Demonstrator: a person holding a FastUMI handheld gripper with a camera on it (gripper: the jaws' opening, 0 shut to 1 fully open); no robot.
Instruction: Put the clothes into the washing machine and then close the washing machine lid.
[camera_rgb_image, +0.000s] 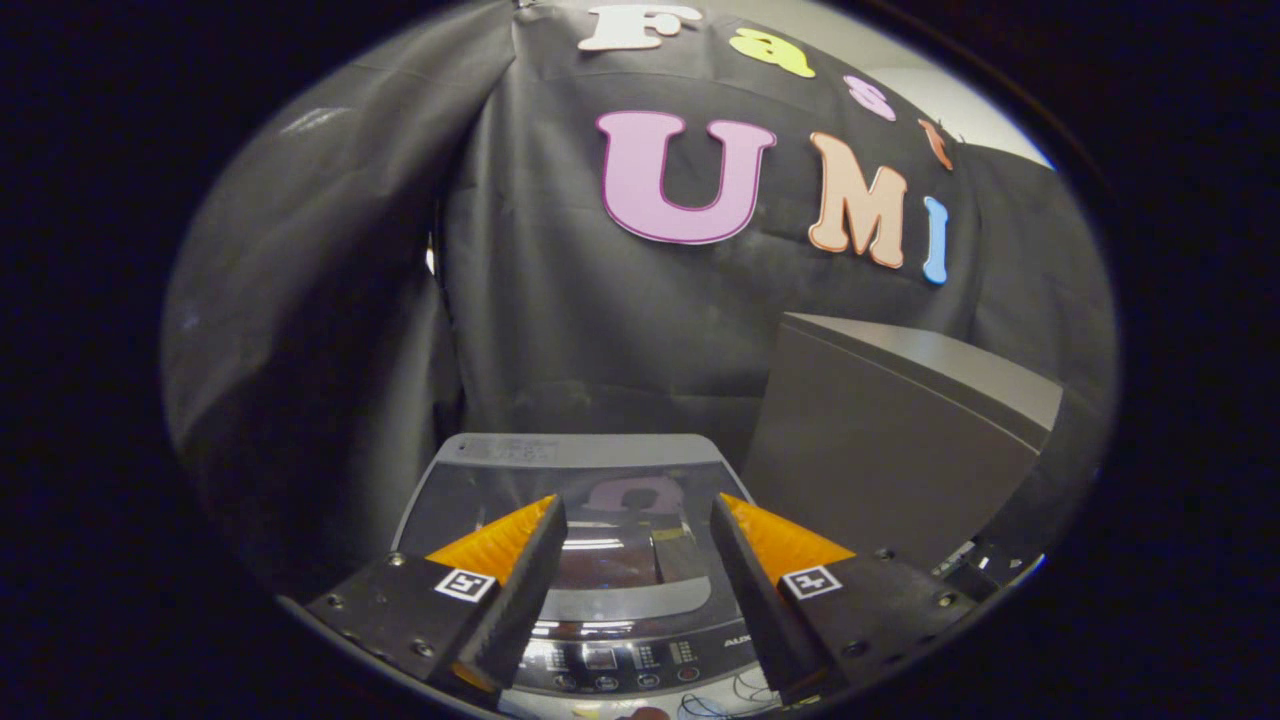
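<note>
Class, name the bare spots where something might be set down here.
The washing machine's closed lid, beyond the open gripper, lies bare. So does the top of the grey box beside it. The control panel between the fingers is crowded with buttons.

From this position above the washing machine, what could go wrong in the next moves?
1. The washing machine lid looks closed, and the open gripper holds nothing. Clothes cannot go in until the lid is lifted.
2. The lid is smooth and glossy, so the fingers may slip when trying to raise it.
3. The control panel lies just under the fingers; a low approach might press a button.
</note>
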